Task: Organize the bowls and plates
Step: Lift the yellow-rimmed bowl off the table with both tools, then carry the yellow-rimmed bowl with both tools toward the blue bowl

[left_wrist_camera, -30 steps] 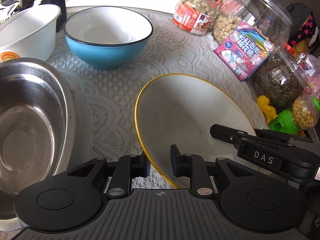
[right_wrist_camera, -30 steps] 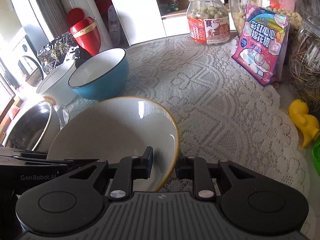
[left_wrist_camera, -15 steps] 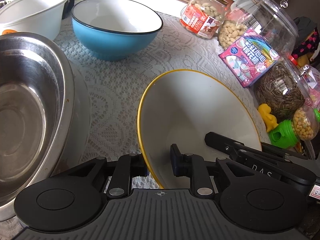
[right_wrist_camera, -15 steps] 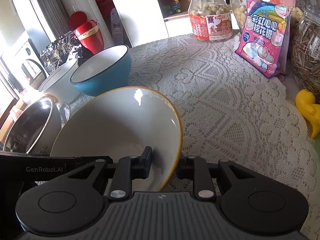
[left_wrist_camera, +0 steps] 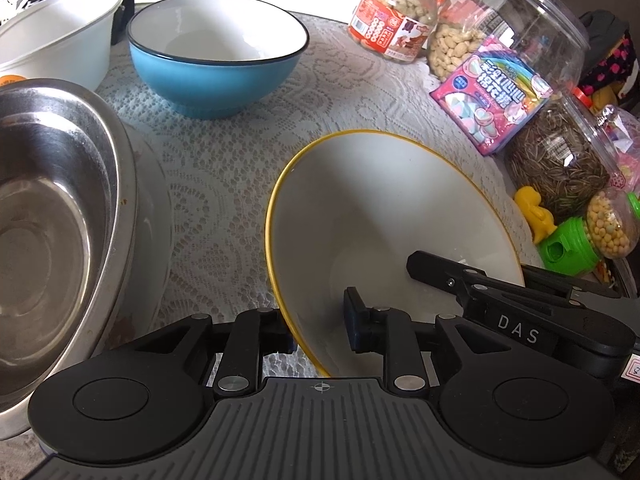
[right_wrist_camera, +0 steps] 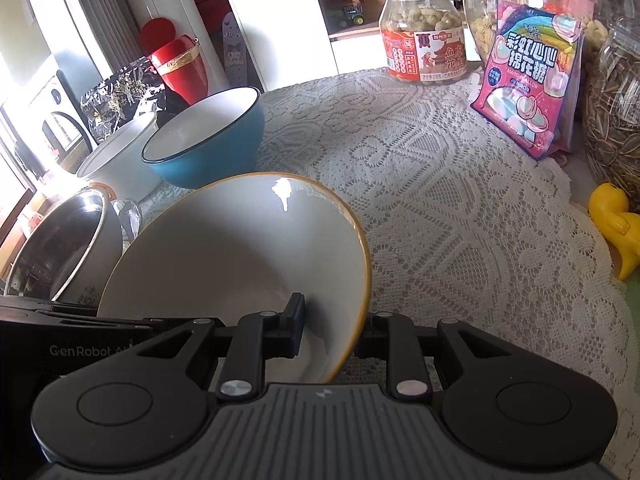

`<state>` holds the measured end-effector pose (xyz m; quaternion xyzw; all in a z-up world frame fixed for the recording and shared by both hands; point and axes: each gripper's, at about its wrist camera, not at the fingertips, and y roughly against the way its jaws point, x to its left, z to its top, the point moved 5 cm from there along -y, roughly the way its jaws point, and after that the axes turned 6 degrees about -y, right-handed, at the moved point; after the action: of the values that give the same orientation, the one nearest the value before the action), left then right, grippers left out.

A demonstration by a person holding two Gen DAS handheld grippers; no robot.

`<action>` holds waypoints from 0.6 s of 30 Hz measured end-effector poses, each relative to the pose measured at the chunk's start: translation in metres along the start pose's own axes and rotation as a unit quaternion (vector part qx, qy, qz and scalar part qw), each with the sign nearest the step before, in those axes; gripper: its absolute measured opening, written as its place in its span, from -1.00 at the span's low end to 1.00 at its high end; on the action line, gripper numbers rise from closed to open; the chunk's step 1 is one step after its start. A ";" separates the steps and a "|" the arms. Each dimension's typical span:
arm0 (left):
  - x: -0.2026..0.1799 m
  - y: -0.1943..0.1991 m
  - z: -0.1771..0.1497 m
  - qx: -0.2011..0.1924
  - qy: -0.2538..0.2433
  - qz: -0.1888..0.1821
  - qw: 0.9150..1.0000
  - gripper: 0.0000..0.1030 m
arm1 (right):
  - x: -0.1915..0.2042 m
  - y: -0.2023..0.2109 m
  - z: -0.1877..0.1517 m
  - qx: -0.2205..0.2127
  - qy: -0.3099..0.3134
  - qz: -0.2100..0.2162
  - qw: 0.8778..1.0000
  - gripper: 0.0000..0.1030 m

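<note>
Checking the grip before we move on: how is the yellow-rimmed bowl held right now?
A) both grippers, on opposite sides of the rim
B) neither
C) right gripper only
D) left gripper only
A: the left gripper and right gripper each straddle the yellow-rimmed bowl rim, jaws closed on it.

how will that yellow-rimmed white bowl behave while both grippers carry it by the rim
The yellow-rimmed white bowl looks glazed ceramic: probably stiff, fairly heavy, breakable if dropped. Its glossy highlight suggests the wall may slip between the fingers. The left gripper and right gripper each pinch only the rim, so it could tilt.
</note>
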<state>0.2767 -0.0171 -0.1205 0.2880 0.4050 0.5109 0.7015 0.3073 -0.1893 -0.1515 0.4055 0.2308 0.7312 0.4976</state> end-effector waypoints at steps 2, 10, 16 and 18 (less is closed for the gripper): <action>-0.001 0.001 -0.002 -0.002 -0.006 -0.005 1.000 -0.51 | -0.001 0.002 -0.001 -0.001 0.003 -0.005 1.000 -0.55; 0.001 0.000 -0.003 0.007 -0.009 -0.016 1.000 -0.55 | -0.004 0.003 -0.003 0.002 0.001 -0.004 1.000 -0.54; 0.001 0.021 0.003 -0.001 -0.034 -0.002 0.999 -0.59 | -0.004 0.003 -0.003 0.000 0.002 -0.003 1.000 -0.55; 0.002 0.030 0.006 -0.010 -0.047 0.007 0.999 -0.58 | -0.003 0.004 -0.003 -0.001 0.002 -0.004 1.000 -0.55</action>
<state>0.2673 -0.0062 -0.0934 0.3076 0.3649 0.5055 0.7188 0.3034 -0.1937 -0.1512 0.4026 0.2329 0.7301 0.5006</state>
